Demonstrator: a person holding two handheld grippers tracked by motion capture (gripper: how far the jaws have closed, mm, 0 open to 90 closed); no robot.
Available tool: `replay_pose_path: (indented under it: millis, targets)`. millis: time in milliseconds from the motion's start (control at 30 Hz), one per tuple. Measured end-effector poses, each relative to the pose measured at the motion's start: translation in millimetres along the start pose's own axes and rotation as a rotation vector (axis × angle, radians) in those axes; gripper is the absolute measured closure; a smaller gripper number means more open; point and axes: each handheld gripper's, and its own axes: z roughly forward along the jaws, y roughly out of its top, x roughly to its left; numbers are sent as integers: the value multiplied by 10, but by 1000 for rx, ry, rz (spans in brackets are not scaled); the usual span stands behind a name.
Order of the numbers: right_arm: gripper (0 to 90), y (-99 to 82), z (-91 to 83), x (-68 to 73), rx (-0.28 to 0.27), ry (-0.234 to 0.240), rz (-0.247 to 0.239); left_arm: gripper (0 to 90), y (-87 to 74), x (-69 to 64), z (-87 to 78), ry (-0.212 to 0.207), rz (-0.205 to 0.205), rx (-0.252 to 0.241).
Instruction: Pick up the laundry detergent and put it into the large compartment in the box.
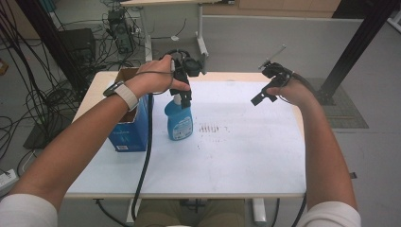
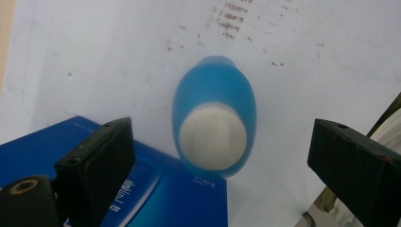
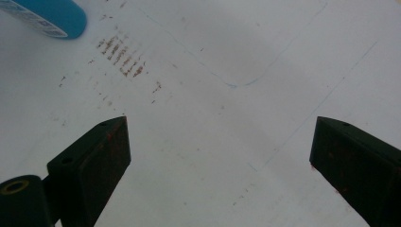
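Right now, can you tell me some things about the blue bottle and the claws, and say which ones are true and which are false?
1. The blue bottle stands upright on the table. True.
2. The left claw is squeezed shut on the bottle. False: its jaws are wide open on either side of the bottle's white cap, not touching it.
3. The blue box is beside the bottle. True.
4. The right claw holds the box. False: it is open and holds nothing, above the bare table.
5. The bottle is lying inside the box. False: it stands on the table next to it.
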Motion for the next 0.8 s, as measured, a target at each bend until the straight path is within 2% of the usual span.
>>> replay_pose_path:
  millis: [200, 800]
  targets:
    - [58, 1, -2, 5, 0, -1, -2, 89, 12, 1, 49, -7, 6, 7]
    - [60, 5, 0, 8, 1, -2, 0, 91, -16, 13, 58, -3, -6, -5]
